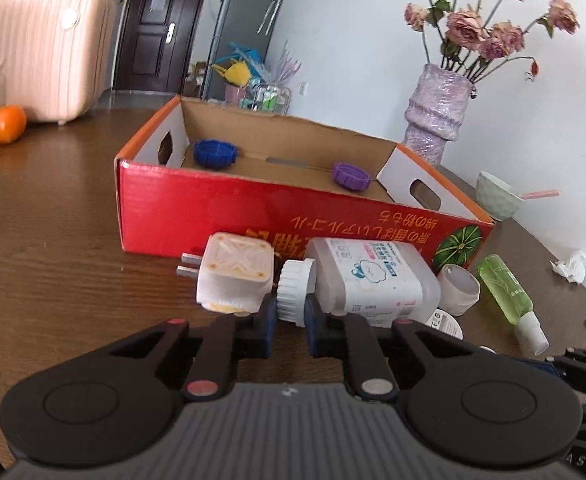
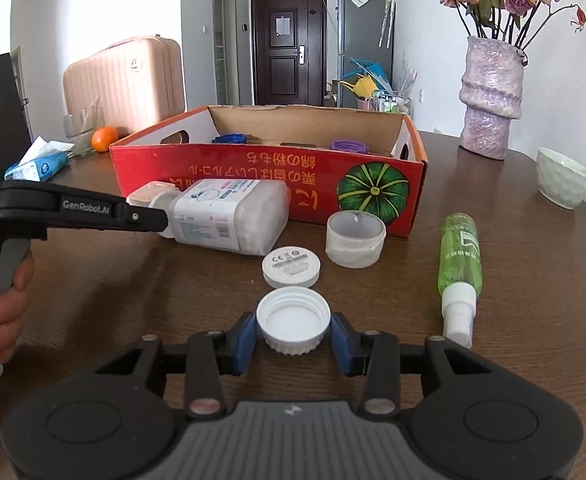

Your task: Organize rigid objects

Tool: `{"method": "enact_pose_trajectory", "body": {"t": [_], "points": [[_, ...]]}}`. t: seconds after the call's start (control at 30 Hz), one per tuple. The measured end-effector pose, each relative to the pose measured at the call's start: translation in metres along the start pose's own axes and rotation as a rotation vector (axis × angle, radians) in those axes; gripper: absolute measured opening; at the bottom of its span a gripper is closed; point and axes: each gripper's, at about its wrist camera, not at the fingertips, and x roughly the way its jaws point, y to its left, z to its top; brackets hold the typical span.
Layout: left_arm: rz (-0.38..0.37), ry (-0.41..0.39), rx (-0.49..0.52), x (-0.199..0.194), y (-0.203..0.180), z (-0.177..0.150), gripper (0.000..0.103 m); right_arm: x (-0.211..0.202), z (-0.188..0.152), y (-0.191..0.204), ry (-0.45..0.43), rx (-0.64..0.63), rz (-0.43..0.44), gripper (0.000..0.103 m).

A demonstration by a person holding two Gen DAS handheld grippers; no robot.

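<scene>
My left gripper [image 1: 289, 322] is shut on the ribbed white cap [image 1: 295, 292] of a clear labelled bottle [image 1: 373, 280] that lies on its side in front of a red cardboard box [image 1: 221, 216]. A white plug adapter [image 1: 235, 276] lies just left of the cap. In the box are a blue ribbed lid [image 1: 215, 153] and a purple ribbed lid [image 1: 351, 176]. My right gripper [image 2: 293, 338] is open around a white screw cap [image 2: 293, 324] lying open side up; the pads sit close on both sides of it. The bottle [image 2: 229, 216] and the left gripper [image 2: 145, 218] also show in the right wrist view.
On the brown table [image 2: 513, 320]: a flat white disc [image 2: 291, 266], a white cup-shaped lid [image 2: 355, 238], a green spray bottle [image 2: 459, 268], a pale bowl [image 2: 561, 178], a lilac vase [image 2: 491, 100], an orange [image 2: 104, 139], a tissue pack [image 2: 39, 164], a pink suitcase [image 2: 125, 80].
</scene>
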Motion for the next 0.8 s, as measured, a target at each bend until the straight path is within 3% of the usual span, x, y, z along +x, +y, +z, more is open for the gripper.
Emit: {"method": "enact_pose_trajectory", "body": {"t": [0.17,0.23,0.3,0.37,0.43,0.57,0.67,0.7,0.77,0.8], "points": [[0.047,0.02,0.046,-0.011,-0.008,-0.004,0.014,0.006,0.005,0.0,-0.004,0.005,-0.003,0.039],[0.032,0.025,0.04,-0.024,-0.01,-0.01,0.014,0.007,0.005,0.0,-0.004,0.004,-0.005,0.039],[-0.039,0.054,-0.02,-0.039,-0.005,-0.017,0.014,0.006,0.005,0.001,-0.003,-0.001,-0.01,0.039],[-0.198,0.117,-0.134,-0.053,0.004,-0.025,0.014,0.003,0.002,0.002,-0.001,-0.009,-0.007,0.039],[-0.296,0.159,-0.177,-0.065,0.003,-0.036,0.014,-0.001,-0.001,0.004,0.002,-0.016,0.001,0.039],[-0.321,0.211,-0.141,-0.08,-0.009,-0.055,0.014,-0.015,-0.01,0.016,0.009,-0.058,0.05,0.039],[-0.251,0.225,-0.14,-0.081,-0.009,-0.063,0.015,-0.024,-0.017,0.025,0.009,-0.086,0.073,0.039],[-0.226,0.204,-0.121,-0.085,-0.011,-0.063,0.017,-0.026,-0.018,0.026,0.008,-0.086,0.071,0.039],[-0.2,0.171,-0.09,-0.095,-0.017,-0.064,0.032,-0.029,-0.02,0.026,0.007,-0.083,0.067,0.039],[-0.207,0.148,-0.067,-0.102,-0.021,-0.064,0.048,-0.031,-0.021,0.025,0.006,-0.08,0.065,0.039]]}}
